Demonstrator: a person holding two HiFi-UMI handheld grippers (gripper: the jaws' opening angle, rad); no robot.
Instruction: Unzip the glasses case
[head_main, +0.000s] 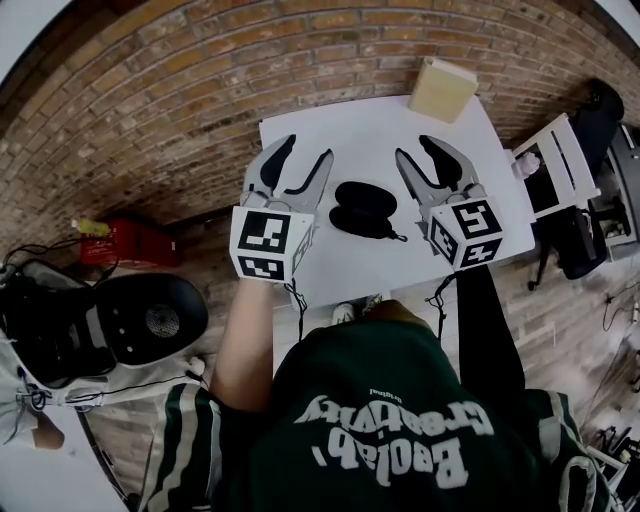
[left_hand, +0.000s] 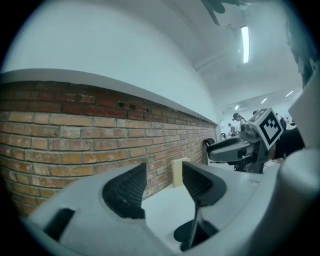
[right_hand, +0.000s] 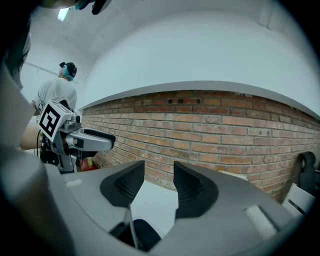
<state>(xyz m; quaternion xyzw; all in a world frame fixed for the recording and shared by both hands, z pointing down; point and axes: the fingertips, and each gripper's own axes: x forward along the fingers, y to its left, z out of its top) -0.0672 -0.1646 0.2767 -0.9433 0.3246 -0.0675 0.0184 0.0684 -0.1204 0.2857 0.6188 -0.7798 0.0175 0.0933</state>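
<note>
**Case lies open; both my claws are released and empty**

The glasses case (head_main: 362, 208) sits near the middle of the white worktop (head_main: 470, 150). From the head view it looks spread into two dark oval halves lying side by side, with a thin pull or cord trailing from its near right end. From that I judge the zip has already been run round and the unzipping is done. I cannot make out the zip teeth themselves, so I can't say whether it is open all the way. As far as I can tell, nothing is left for me to do on the case.

My left claw (head_main: 308, 150) hovers over the left side of the worktop and my right claw (head_main: 414, 150) over the right side. The case lies between them, and neither claw touches it.

In the left gripper view my left claw's pads (left_hand: 127, 192) stand well apart. Between them I see only bare worktop and the brick wall (left_hand: 75, 140) beyond, so it holds nothing. In the right gripper view my right claw's pads (right_hand: 192, 187) are also parted, with a somewhat narrower gap, and nothing sits between them. A dark shape shows low in each gripper view, beneath the jaws. It is probably the case, and it lies below the pads, not between them.

A pale box (head_main: 442, 90) stands at the far right corner of the worktop, well apart from the case.
</note>
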